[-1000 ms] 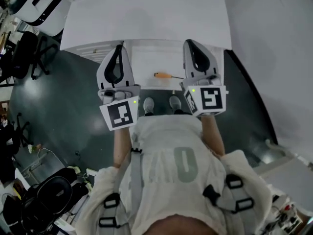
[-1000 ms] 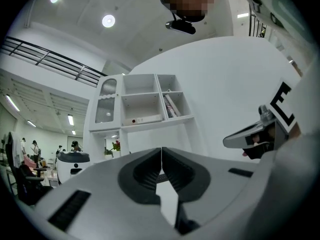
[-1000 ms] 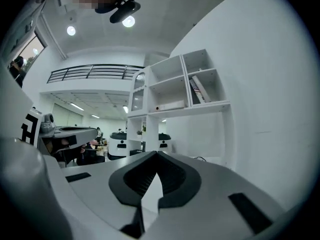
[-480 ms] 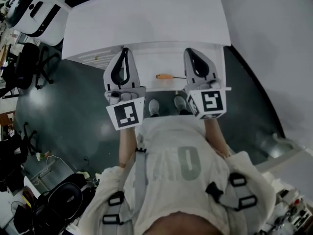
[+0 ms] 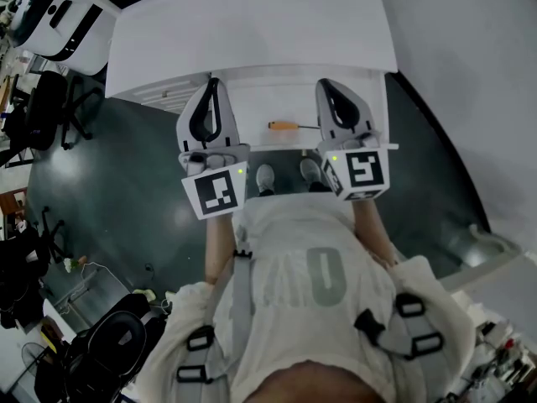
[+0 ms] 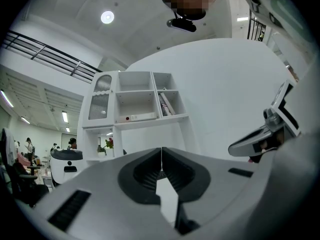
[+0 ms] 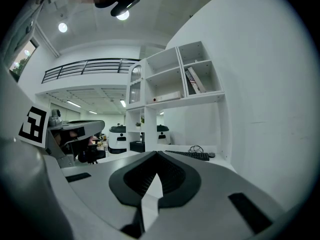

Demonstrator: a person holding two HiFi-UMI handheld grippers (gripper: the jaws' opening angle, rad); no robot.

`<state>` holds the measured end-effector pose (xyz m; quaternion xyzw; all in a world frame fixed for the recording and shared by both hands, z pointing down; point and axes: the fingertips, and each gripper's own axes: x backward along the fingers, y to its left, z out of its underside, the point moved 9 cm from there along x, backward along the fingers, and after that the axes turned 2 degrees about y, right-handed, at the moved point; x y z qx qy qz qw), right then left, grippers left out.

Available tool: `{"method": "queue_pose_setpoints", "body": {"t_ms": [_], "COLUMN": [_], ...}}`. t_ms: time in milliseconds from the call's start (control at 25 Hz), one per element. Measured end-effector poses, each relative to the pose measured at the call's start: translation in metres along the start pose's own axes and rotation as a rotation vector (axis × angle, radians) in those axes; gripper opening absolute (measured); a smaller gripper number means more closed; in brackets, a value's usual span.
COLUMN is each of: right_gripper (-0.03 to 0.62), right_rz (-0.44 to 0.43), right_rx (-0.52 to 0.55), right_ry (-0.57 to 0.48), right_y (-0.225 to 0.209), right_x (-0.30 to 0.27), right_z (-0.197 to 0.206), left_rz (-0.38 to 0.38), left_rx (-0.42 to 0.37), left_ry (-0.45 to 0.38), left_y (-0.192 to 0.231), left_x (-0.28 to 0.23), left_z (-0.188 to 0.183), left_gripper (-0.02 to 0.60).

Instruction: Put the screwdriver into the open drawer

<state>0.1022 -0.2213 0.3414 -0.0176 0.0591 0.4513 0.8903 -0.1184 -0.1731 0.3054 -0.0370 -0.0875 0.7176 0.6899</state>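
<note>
The screwdriver [image 5: 285, 126], orange-handled with a thin metal shaft, lies crosswise in the white open drawer [image 5: 252, 107], near its front edge. My left gripper [image 5: 211, 84] hovers over the drawer's left side and is shut on nothing. My right gripper [image 5: 326, 85] hovers over the right side, also shut and empty, just right of the shaft's tip. In the left gripper view the left gripper [image 6: 161, 150] has its jaws pressed together, and so does the right gripper [image 7: 156, 154] in the right gripper view. Neither of those views shows the screwdriver.
A white desk top [image 5: 252, 32] runs behind the drawer. Office chairs [image 5: 46, 99] stand on the dark floor at the left. The person's shoes [image 5: 265, 177] are below the drawer front. A white shelf unit [image 6: 135, 101] and a keyboard [image 7: 190, 155] lie ahead.
The right gripper has sunk slightly. Both grippers stay shut and empty, and the screwdriver lies where it was.
</note>
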Motion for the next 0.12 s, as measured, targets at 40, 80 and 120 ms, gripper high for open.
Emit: {"method": "queue_pose_setpoints", "body": {"t_ms": [40, 80, 120], "right_gripper": [0.006, 0.005, 0.005], "right_rz": [-0.001, -0.001, -0.002], "right_rx": [0.0, -0.001, -0.001], "right_ry": [0.003, 0.006, 0.009], "right_y": [-0.0005, -0.0009, -0.0012], "right_x": [0.0007, 0.0016, 0.0025], "right_z": [0.001, 0.0021, 0.0032], "left_rz": [0.001, 0.002, 0.003], "left_rx": [0.0, 0.0, 0.0], "left_ry": [0.001, 0.001, 0.002], "left_y": [-0.001, -0.0021, -0.0032], "left_x": [-0.0001, -0.0002, -0.0003], "left_z": [0.0003, 0.0006, 0.0009], "left_gripper": [0.006, 0.006, 0.007]}}
